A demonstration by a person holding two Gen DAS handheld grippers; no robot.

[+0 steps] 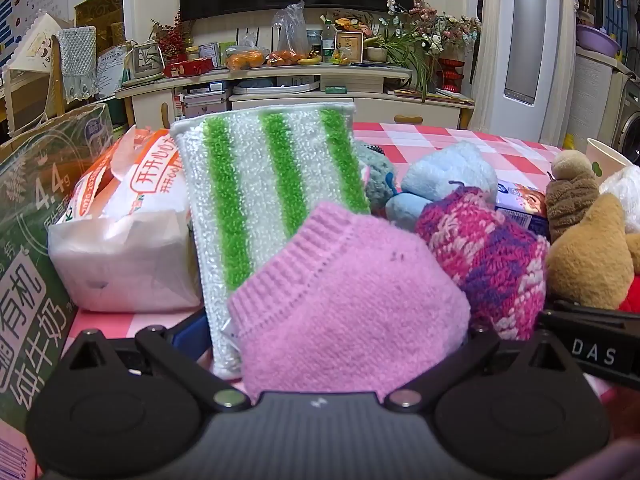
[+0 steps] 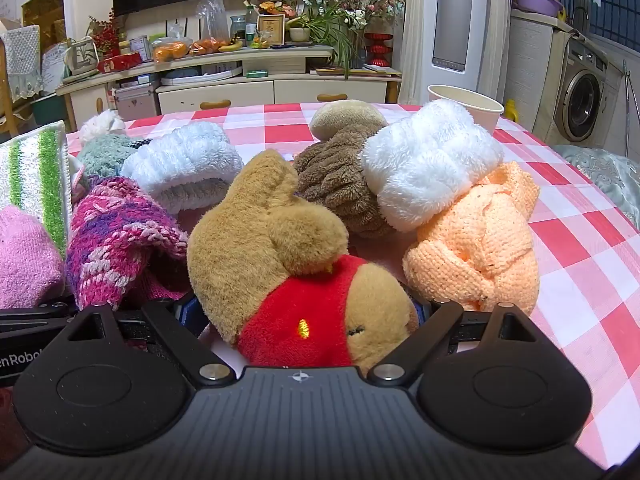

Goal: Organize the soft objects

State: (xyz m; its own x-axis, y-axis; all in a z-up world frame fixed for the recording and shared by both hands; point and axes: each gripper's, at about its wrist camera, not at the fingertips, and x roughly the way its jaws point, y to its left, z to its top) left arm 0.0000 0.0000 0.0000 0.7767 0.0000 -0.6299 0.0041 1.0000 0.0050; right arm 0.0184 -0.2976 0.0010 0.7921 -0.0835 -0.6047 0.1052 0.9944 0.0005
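Pink ribbed-knit wool piece (image 1: 352,304): fuzzy, matt. Green-and-white striped terry cloth pad (image 1: 268,184): coarse looped pile. Magenta-purple chunky crochet item (image 2: 120,236): rough yarn. Tan plush bear with red fleece shirt (image 2: 280,248): short soft pile. White fluffy fleece band (image 2: 432,164): long nap. Orange knitted piece (image 2: 476,248): open rough stitch. Red-white checked tablecloth (image 2: 580,248): smooth, slight sheen.
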